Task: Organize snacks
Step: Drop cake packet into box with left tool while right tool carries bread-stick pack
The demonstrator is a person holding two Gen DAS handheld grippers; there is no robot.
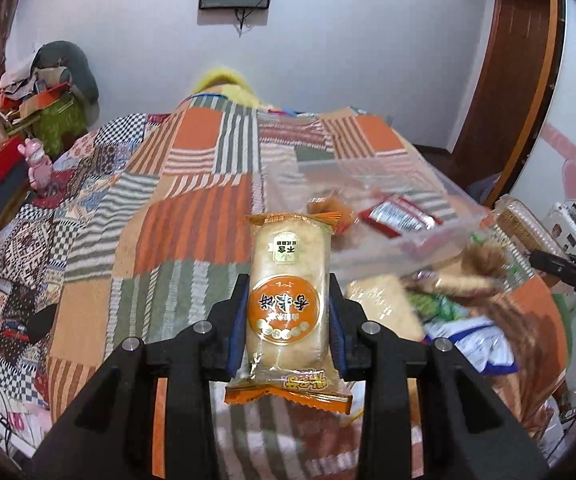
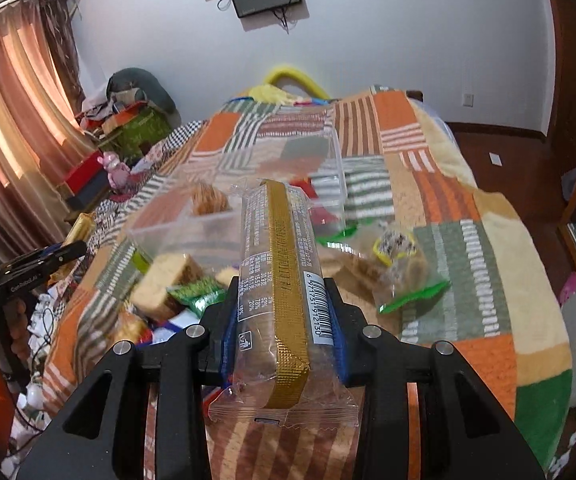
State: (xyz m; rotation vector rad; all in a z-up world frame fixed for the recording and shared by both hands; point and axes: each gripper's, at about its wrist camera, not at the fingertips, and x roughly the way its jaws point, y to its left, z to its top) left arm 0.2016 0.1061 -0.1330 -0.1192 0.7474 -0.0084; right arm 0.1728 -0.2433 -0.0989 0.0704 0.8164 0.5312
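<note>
My left gripper [image 1: 288,284] is shut on an orange-labelled rice cake packet [image 1: 288,300], held above the bed. My right gripper [image 2: 282,286] is shut on a clear packet with a gold stripe and barcode [image 2: 284,280]. A clear plastic box [image 1: 367,200] lies ahead on the quilt; it holds a red packet [image 1: 399,216] and an orange packet [image 1: 331,212]. The box also shows in the right wrist view [image 2: 248,184]. Loose snacks [image 1: 447,296] lie in a pile beside the box. The right gripper shows at the right edge of the left wrist view [image 1: 567,272].
A patchwork quilt [image 1: 176,216] covers the bed. A cluttered side table with red boxes [image 1: 4,164] and a pink toy [image 1: 38,160] stands at the left. A wooden door [image 1: 515,60] is at the right. Green-edged snack packets [image 2: 399,264] lie on the quilt.
</note>
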